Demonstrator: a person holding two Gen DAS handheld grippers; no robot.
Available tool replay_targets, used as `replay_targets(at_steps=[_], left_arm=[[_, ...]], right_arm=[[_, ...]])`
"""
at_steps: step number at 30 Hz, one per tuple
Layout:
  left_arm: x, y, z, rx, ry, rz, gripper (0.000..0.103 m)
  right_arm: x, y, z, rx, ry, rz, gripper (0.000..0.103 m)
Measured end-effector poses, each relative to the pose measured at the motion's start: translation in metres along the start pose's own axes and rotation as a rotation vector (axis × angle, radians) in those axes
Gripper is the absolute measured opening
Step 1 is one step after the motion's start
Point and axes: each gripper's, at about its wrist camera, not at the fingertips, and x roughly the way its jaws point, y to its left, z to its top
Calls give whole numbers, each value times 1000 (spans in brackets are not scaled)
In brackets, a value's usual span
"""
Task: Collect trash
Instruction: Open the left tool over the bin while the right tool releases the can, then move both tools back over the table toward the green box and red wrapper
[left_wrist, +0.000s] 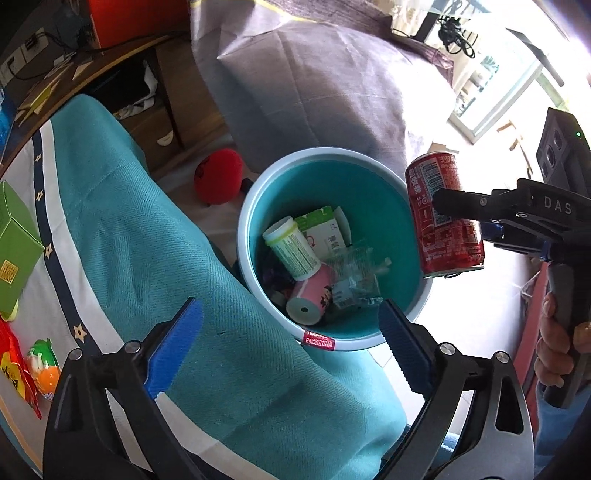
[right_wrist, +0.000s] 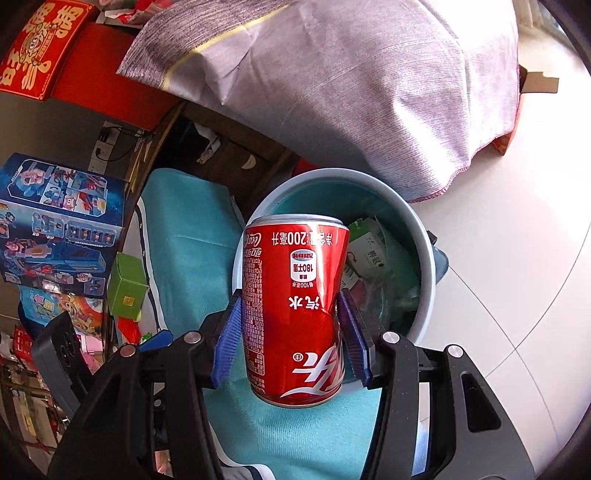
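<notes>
Already the bin (left_wrist: 243, 236) holds bottles and wrappers; right hand-held gripper (right_wrist: 291, 328) clamps a can (right_wrist: 295, 310), left (left_wrist: 288, 350) wide.

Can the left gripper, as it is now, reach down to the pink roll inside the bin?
Probably yes. The left gripper is open and empty, right above the bin's near rim, and the pink roll lies on top of the trash, uncovered. The red can hangs off to the side.

White tile floor (right_wrist: 498, 258) bears the teal bin (left_wrist: 334, 341) (red ball (left_wrist: 218, 181) beside, seemingly).
</notes>
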Motion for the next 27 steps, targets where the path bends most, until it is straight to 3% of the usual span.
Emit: replay_targets(at_steps=[2,13,27], left_arm=[[0,3,-1,-13,0,-10,96],[-9,17,-11,-33,-14,-24,96],[-34,50,-33,-101,-60,-33,96]], right_arm=[[2,1,0,4,4,-5,50],[8,16,-6,4,6,-43,74],[22,57,-27,-42,44,-58,76]])
